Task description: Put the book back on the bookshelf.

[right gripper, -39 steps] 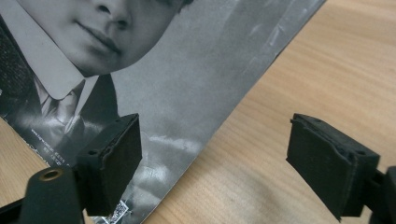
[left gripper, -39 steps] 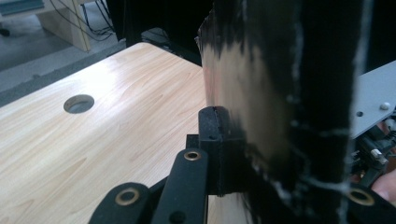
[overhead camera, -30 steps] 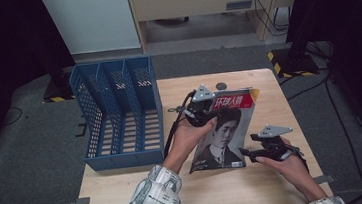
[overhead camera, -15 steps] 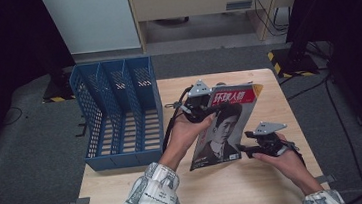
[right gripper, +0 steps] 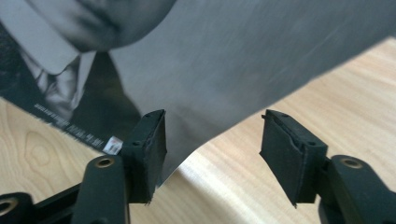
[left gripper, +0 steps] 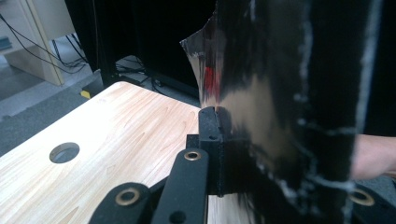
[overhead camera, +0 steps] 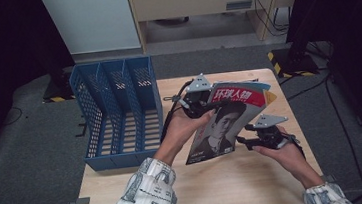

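A magazine (overhead camera: 219, 126) with a black-and-white portrait cover and a red title band is lifted off the wooden table (overhead camera: 247, 181), tilted steeply. My left gripper (overhead camera: 208, 104) is shut on its upper left corner; in the left gripper view the jaws pinch the glossy magazine (left gripper: 280, 116) at the left gripper (left gripper: 217, 114) tips. My right gripper (overhead camera: 242, 140) sits low at the magazine's right edge. Its jaws have just been closing, and they stand apart. In the right gripper view the magazine (right gripper: 224, 70) hangs its lower edge between the right gripper (right gripper: 212, 135) pads, close to the left one.
A blue mesh file rack (overhead camera: 120, 113) with three slots stands on the table's left side. A round hole (left gripper: 64, 152) is cut in the tabletop near its far edge. Cabinets and floor cables lie beyond the table.
The left gripper has raised the magazine and tipped it more upright. The right gripper has risen and moved in toward the magazine's lower right edge, its jaws narrower than before.
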